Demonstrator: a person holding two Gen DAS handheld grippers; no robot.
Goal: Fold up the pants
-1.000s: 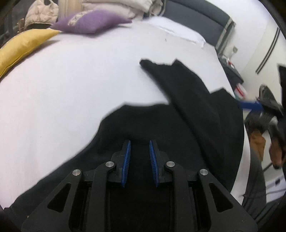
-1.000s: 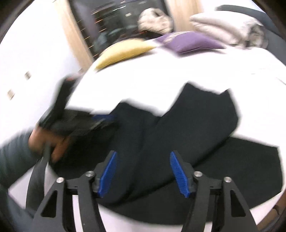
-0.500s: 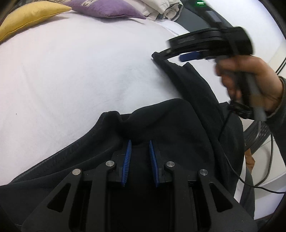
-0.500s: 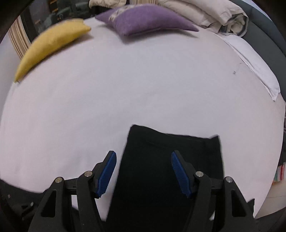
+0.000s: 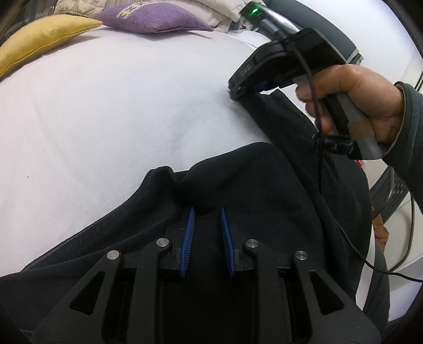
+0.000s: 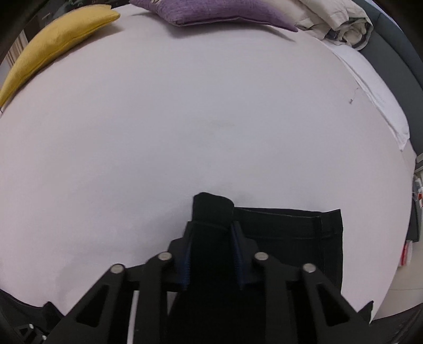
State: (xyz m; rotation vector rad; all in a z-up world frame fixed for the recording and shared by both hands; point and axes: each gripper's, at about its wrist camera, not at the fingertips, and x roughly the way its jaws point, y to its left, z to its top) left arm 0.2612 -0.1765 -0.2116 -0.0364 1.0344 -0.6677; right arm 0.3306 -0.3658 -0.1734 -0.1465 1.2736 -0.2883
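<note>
Ahead of me the white bed sheet (image 6: 185,127) spreads wide and smooth, with a faint dark speck (image 6: 351,100) near its right side. At its far edge I see a yellow cushion (image 6: 55,45) on the left and a purple cushion (image 6: 216,12) just beside it toward the middle, and a heap of beige bedding (image 6: 335,18) lies to the right of the purple one. Along the right runs a folded white sheet edge (image 6: 380,103) against the dark grey bed frame (image 6: 396,53).

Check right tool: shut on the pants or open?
Shut on the pants: right tool pinches a bunched black fold between its fingers.
</note>
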